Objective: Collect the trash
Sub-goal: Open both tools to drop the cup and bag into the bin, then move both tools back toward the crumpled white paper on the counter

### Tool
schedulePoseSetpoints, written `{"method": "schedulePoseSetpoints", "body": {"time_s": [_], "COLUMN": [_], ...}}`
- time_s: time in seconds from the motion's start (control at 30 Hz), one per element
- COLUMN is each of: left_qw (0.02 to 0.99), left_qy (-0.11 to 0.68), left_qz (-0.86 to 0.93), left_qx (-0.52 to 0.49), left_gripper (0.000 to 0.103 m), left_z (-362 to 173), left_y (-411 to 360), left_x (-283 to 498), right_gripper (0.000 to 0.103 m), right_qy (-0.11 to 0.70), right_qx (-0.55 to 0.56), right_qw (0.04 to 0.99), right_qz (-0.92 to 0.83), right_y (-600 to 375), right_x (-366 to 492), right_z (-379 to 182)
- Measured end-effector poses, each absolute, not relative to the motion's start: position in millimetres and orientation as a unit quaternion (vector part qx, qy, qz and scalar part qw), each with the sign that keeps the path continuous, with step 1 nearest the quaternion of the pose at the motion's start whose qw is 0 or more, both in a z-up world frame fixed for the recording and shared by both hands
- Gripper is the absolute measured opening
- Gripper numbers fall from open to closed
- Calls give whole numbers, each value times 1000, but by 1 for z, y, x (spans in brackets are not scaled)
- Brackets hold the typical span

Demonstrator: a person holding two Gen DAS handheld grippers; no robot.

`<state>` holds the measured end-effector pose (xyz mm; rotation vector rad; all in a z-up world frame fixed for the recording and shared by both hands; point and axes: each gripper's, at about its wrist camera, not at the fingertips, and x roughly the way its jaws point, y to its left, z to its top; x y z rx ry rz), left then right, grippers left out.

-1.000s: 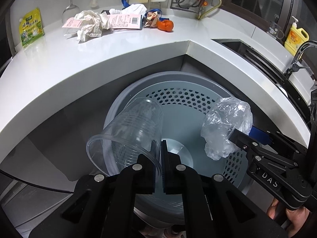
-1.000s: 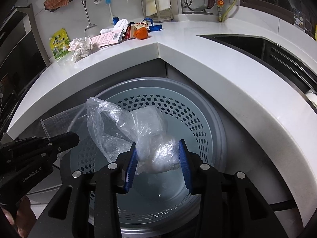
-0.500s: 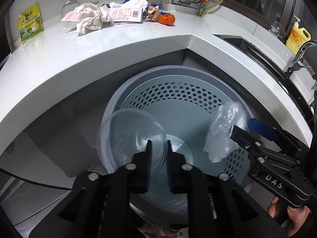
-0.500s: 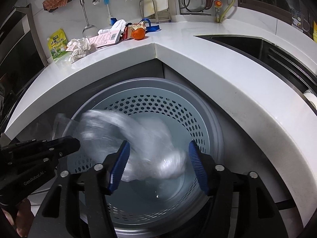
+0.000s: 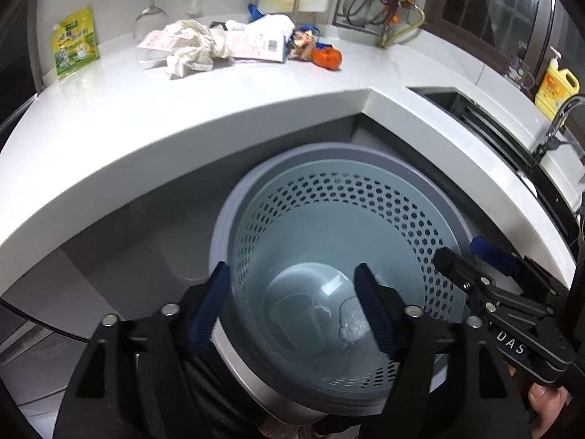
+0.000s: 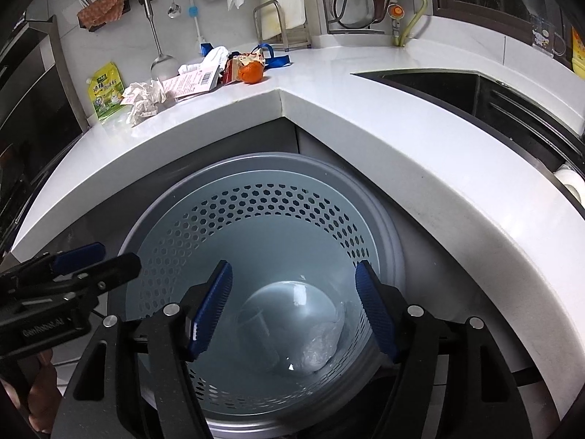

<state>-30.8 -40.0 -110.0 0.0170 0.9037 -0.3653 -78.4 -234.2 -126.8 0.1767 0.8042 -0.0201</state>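
both claws, left gripper [image 5: 292, 307] and right gripper [image 6: 294, 305], have just been opening and hang wide and empty over the bin [image 5: 234, 212]; the clear cup [image 5: 296, 323] and plastic bag [image 5: 353, 323] now lie at its bottom, so the crumpled paper [image 5: 192, 49] beyond the bin comes next.

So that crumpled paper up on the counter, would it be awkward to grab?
Probably not. The crumpled paper looks light and soft, so it should squash between the fingers rather than slip. Its loose folds may flop or trail. It sits against the pink leaflet, which might get dragged along.
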Motion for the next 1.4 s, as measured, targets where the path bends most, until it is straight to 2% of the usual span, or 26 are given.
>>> {"method": "schedulePoseSetpoints", "body": {"time_s": [0.1, 0.2, 0.3, 0.5, 0.73, 1.4], "left_qw": [893, 906, 918, 930, 935, 942], "left_qy": [422, 401, 379, 356, 347, 333], "left_qz": [-156, -136, -118, -93, -72, -35], "left_qx": [4, -2, -3, 6, 14, -4], "left_gripper": [85, 91, 92, 96, 96, 96], "left_z": [-104, -95, -86, -72, -63, -30], "left_y": [-33, -25, -17, -9, -2, 13], "left_x": [-31, -32, -32, -31, -24, 20], "right_gripper": [71, 74, 78, 79, 82, 82], "right_qy": [382, 368, 357, 355, 360, 324], "right_qx": [84, 81, 80, 79, 71, -17], "right_qw": [920, 926, 931, 932, 930, 945], "right_qz": [-8, -6, -5, -5, -17, -43], "right_y": [-233, -232, -230, -227, -222, -217], "right_x": [-81, -84, -86, -83, -71, -17], "right_z": [-124, -118, -112, -106, -101, -58]}}
